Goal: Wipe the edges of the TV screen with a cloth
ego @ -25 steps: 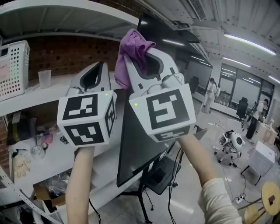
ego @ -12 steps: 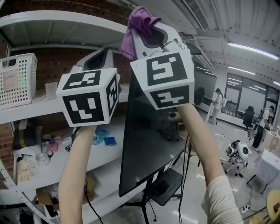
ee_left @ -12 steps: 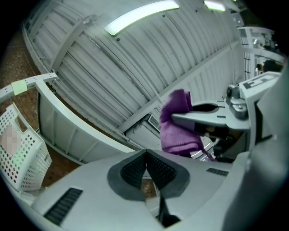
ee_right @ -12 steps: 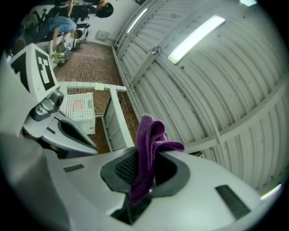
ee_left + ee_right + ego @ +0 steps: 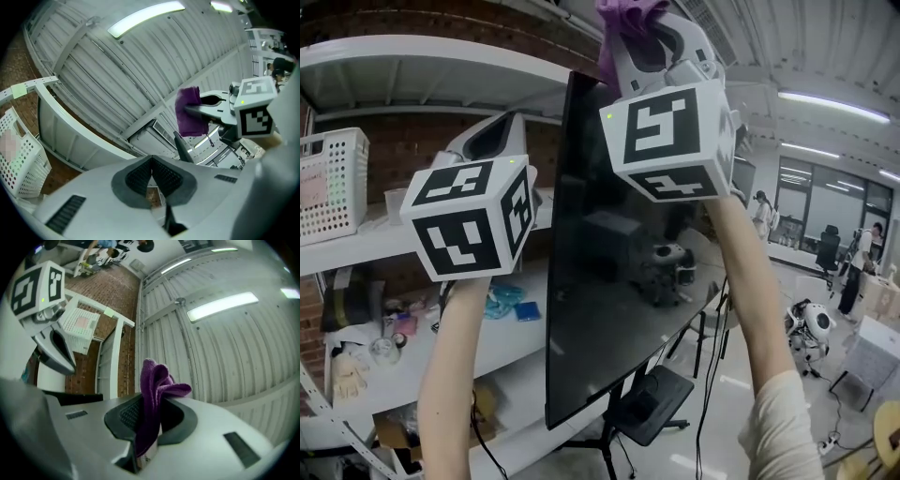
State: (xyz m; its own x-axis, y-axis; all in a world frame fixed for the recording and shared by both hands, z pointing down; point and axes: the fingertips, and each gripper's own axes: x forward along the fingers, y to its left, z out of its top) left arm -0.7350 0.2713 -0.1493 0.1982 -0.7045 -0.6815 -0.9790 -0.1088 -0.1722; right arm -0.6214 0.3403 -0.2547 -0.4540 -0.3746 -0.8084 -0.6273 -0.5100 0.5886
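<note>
The black TV screen (image 5: 619,281) stands tilted on a floor stand, with its left edge facing me. My right gripper (image 5: 639,13) is raised above the TV's top left corner, shut on a purple cloth (image 5: 623,17) that bunches out past its tips. In the right gripper view the cloth (image 5: 152,394) hangs pinched between the jaws, above a black strip that seems to be the TV's edge (image 5: 70,397). My left gripper (image 5: 508,124) is held left of the TV's left edge, shut with nothing in it; its pads (image 5: 161,176) meet. It sees the cloth (image 5: 190,112).
White shelving stands behind the TV, with a perforated basket (image 5: 333,178), a plastic cup (image 5: 394,202) and clutter on the lower shelf (image 5: 384,323). The stand's base (image 5: 652,403) sits on the floor. People and a small white robot (image 5: 806,323) are far right.
Both grippers have risen. The right one carried the cloth up and rightward to above the TV's top corner, and the TV's left edge has come into full view.
</note>
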